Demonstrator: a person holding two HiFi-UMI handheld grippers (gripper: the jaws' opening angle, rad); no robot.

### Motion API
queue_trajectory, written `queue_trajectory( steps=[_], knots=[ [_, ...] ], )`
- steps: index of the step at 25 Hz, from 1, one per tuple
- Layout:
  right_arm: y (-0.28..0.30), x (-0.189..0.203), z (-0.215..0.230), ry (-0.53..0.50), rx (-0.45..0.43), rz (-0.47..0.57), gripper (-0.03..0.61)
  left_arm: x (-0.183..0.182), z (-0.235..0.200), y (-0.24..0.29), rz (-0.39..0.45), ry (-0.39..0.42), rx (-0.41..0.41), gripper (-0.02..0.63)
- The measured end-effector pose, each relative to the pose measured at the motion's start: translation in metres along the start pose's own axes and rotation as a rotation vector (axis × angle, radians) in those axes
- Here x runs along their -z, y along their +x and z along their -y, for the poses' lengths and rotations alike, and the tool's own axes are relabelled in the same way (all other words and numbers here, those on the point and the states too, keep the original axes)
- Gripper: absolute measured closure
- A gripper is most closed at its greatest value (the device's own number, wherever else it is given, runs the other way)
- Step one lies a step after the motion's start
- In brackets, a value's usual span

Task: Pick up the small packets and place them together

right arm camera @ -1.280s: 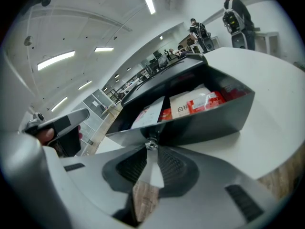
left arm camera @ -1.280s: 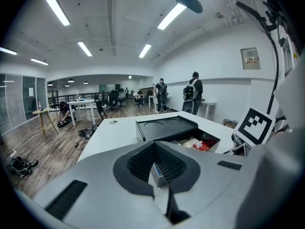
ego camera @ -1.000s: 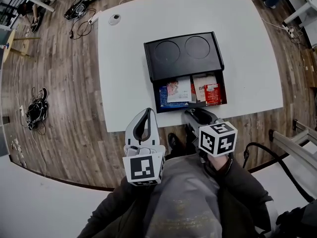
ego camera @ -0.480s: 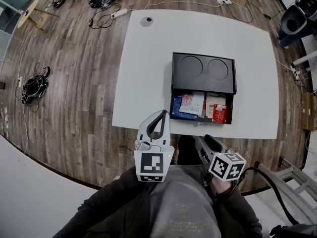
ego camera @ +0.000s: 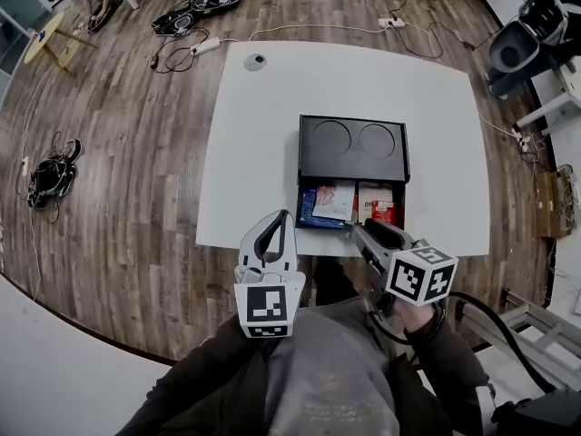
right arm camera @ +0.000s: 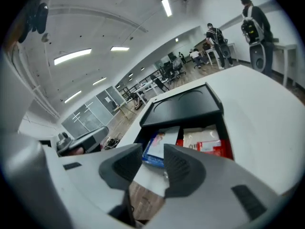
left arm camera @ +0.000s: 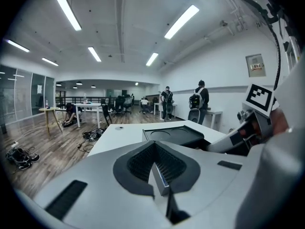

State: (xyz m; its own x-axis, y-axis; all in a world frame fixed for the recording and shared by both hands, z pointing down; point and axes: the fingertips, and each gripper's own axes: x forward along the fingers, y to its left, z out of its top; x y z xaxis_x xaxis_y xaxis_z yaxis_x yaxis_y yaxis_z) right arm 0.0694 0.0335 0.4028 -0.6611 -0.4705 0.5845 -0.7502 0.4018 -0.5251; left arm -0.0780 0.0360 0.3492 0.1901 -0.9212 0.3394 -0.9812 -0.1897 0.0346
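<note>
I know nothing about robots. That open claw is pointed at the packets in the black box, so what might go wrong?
The right gripper, whose jaws have just been opening with nothing between them, faces packets lying overlapped in the black box: it might pinch the white packet and the blue packet together, or catch only a corner. A jaw could also knock the box's front wall and shove it, since the shut left gripper is not steadying it.
</note>
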Motion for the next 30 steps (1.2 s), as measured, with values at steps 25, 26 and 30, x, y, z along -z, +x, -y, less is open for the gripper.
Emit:
queue_trajectory(
  steps=[25,26,30],
  knots=[
    [0.076,0.001,0.054,0.014,0.000,-0.425,0.434,0.024,-0.035,0.057,-0.104,-0.114,-0.114,0.615],
    [0.079,0.002,0.053,0.010,-0.007,-0.433,0.434,0.026,-0.036,0.058,-0.108,-0.118,-0.115,0.615],
    [0.088,0.004,0.049,-0.040,-0.037,-0.447,0.442,0.033,-0.040,0.060,-0.122,-0.133,-0.121,0.615]
  ],
)
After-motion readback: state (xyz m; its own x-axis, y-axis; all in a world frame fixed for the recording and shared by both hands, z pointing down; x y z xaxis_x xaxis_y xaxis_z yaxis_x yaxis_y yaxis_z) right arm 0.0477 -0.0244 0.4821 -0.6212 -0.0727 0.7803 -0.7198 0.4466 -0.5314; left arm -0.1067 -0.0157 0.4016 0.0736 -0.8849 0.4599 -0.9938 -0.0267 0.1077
